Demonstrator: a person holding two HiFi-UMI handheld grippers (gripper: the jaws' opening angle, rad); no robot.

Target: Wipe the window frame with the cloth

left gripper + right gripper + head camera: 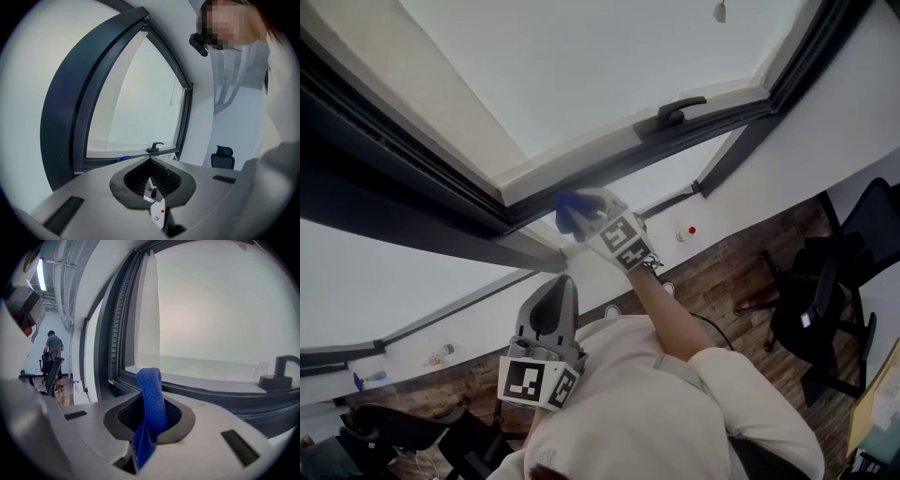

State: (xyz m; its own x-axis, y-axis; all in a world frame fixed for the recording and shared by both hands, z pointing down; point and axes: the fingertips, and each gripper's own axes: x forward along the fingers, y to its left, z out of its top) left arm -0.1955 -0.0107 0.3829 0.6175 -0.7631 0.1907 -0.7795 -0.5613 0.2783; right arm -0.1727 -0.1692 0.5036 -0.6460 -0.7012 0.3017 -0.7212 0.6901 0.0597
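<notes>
My right gripper [579,212] is raised to the dark window frame [581,183] and is shut on a blue cloth [569,210]. In the right gripper view the blue cloth [151,408] stands up out of the shut jaws of the right gripper [149,420], just short of the frame's lower rail [197,392]. My left gripper [553,314] hangs lower, near my chest, jaws shut with nothing in them. The left gripper [152,180] points at the window, where the cloth [123,159] shows as a small blue spot on the frame [117,161].
A black window handle [675,111] sits on the frame right of the cloth; the handle [281,373] also shows at the right edge of the right gripper view. Black office chairs [825,309] stand on the wooden floor at right. A person [53,357] stands far off by a chair.
</notes>
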